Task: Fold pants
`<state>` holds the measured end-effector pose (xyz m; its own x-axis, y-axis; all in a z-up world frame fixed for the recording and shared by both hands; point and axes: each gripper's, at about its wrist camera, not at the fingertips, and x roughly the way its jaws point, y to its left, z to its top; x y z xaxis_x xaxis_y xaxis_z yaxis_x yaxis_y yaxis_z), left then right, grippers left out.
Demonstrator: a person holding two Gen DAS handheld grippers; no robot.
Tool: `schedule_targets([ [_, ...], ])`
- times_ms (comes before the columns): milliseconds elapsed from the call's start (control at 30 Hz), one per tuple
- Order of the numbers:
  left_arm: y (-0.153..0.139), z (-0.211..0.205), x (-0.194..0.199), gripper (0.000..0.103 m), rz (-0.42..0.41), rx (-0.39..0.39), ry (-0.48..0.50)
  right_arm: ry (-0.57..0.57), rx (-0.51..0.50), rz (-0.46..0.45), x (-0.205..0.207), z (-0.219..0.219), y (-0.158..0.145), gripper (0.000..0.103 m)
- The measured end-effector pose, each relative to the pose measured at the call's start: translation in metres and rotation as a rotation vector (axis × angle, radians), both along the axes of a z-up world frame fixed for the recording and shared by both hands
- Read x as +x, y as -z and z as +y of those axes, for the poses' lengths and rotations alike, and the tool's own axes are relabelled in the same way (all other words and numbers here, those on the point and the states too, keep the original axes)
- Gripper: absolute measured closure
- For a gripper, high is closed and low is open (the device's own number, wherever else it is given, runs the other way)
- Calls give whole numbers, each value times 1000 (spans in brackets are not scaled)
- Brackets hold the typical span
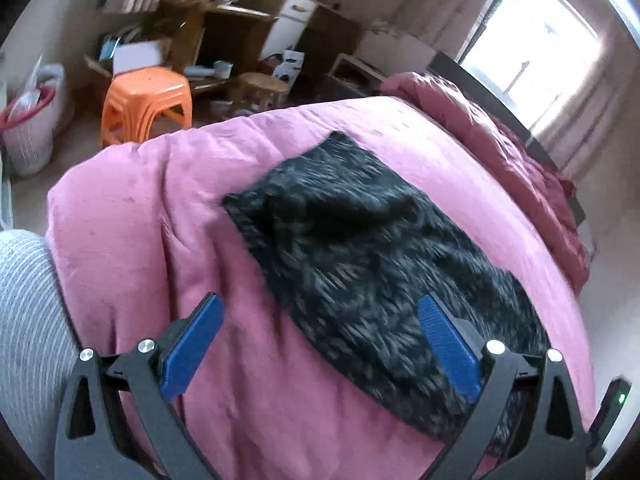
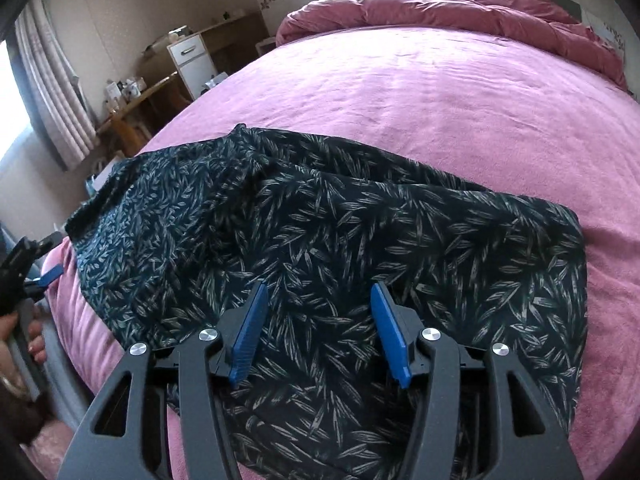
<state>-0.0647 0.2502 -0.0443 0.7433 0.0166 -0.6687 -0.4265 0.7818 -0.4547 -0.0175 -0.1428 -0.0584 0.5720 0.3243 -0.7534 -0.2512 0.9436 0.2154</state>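
**Both grippers spread above the pants, holding nothing**

Your left gripper (image 1: 320, 320) has its jaws spread wide, with nothing between the blue pads (image 1: 448, 348). It hangs tilted down over the near edge of the bed (image 1: 132, 216); one pad sits over bare pink cover, the other over the near end of the pants (image 1: 360, 248). From this view you cannot tell whether either pad touches the cloth. Your grey striped sleeve (image 1: 28, 312) shows at the left edge.

Your right gripper (image 2: 320, 320) is also released, though its jaws stand closer together than the left's. Both of its pads (image 2: 388, 332) point forward over the dark leaf-print pants (image 2: 340, 232), with fabric showing in the gap but not pinched; contact is not clear here either.

The pants lie on the pink bed (image 2: 420, 92), stretched along its near edge in a long strip, with some creases and a raised fold near the middle. In the right view your left gripper (image 2: 44, 280) shows at the far left, beside the end of the pants, with your hand (image 2: 24, 344) gripping its handle.

Farther out, a bunched darker pink quilt (image 2: 460, 4) lies at the head of the bed. Beyond the bed stand an orange stool (image 1: 146, 104), a white basket (image 1: 34, 120) and cluttered wooden desks (image 1: 240, 32). A bright window (image 1: 532, 28) is at the right of the left view
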Motion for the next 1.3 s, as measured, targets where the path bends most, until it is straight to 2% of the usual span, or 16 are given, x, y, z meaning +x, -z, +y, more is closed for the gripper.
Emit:
schedule_targets([
  [67,9,11,9,5,17,-52,4,3,10,2,2,1,1,50],
  [167,11,9,20,8,-4,-62,34,10,29,8,2,-1,1,50],
  [267,9,5,30,28,23,-30,71,15,48,14,2,-4,1,50],
  [367,12,4,38,29,76,-58,80,19,63,19,3,-7,1,50],
  [433,13,5,44,29,79,-85,93,21,70,21,3,-7,0,50],
  [500,20,13,56,29,87,-157,113,24,80,24,2,-9,0,50],
  [600,31,34,61,31,41,-299,52,27,90,26,2,-10,0,50],
  [667,33,39,62,34,23,-339,39,30,92,24,3,-12,0,50],
  [733,35,40,63,48,33,-323,30,31,96,26,3,-13,0,50],
  [767,37,41,63,59,38,-311,26,31,96,26,3,-13,0,50],
  [833,40,42,62,67,24,-310,26,30,97,27,3,-14,0,50],
  [967,36,44,62,92,-20,-332,41,35,106,28,1,-16,-1,50],
  [1133,13,37,60,95,-86,-294,45,35,110,31,1,-18,0,50],
  [1300,-28,10,59,95,-178,-158,87,40,127,39,2,-21,0,50],
])
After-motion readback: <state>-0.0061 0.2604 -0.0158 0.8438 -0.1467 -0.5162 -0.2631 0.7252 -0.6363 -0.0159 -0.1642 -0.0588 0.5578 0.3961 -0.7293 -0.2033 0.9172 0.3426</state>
